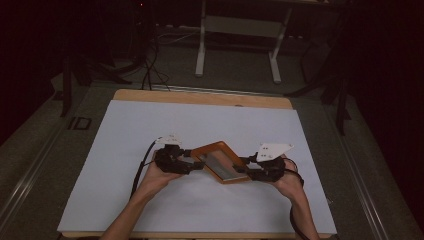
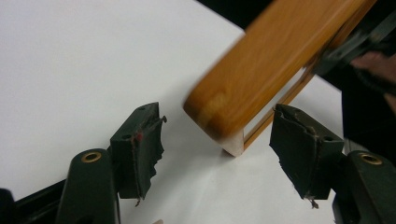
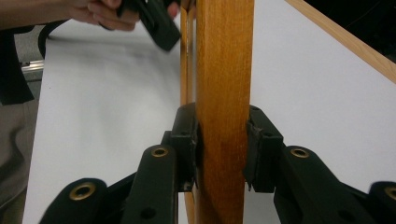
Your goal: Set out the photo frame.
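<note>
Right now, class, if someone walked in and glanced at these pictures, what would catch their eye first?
The orange wooden frame, held over the middle of the white table sheet, stands out against the dark room. The right tool is clamped on one bar of it. The left tool has open jaws on either side of the frame's corner, without touching it.

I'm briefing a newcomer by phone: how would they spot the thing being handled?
Look at the white table, near its front middle. Between the two grippers lies a flat wooden frame with a grey centre, the one orange-brown thing on the sheet.
</note>
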`<state>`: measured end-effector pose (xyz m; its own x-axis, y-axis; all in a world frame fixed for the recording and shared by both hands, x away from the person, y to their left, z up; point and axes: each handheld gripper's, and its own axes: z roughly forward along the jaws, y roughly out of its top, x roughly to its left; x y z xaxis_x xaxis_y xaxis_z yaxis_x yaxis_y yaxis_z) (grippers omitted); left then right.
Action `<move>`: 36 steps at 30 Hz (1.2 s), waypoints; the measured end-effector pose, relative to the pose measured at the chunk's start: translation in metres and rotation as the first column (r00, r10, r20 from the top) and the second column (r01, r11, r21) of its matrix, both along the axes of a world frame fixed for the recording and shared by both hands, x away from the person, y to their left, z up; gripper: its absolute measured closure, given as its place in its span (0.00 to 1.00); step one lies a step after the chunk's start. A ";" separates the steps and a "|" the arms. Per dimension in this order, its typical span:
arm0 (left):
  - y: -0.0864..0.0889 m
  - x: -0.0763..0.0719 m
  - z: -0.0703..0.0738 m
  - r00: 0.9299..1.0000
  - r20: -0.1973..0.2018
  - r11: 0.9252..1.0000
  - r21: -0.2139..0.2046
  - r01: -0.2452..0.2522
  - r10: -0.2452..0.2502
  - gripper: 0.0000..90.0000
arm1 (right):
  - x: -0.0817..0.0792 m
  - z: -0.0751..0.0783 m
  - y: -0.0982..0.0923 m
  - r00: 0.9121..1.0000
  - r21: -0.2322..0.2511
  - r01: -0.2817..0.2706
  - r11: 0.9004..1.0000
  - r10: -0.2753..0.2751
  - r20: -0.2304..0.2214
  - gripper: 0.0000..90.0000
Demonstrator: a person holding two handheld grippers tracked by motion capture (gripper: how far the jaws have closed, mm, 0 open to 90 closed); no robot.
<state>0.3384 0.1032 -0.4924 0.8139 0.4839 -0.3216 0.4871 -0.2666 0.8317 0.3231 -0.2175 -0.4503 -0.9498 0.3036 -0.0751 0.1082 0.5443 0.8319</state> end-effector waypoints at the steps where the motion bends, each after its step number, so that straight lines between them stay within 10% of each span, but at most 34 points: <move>1: -0.004 -0.001 -0.002 1.000 0.003 1.000 0.002 0.005 -0.005 0.37 | 0.000 0.000 -0.001 1.000 -0.002 -0.001 1.000 0.001 0.002 0.76; 36: -0.031 -0.008 -0.013 1.000 0.013 0.999 0.033 -0.017 0.017 0.73 | -0.004 -0.005 -0.016 0.996 -0.007 0.081 0.997 -0.081 -0.025 0.75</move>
<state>0.3303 0.0719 -0.5053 0.8095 0.5080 -0.2943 0.4809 -0.2862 0.8287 0.3190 -0.2332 -0.4557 -0.9236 0.3797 -0.0534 0.1733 0.5376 0.8252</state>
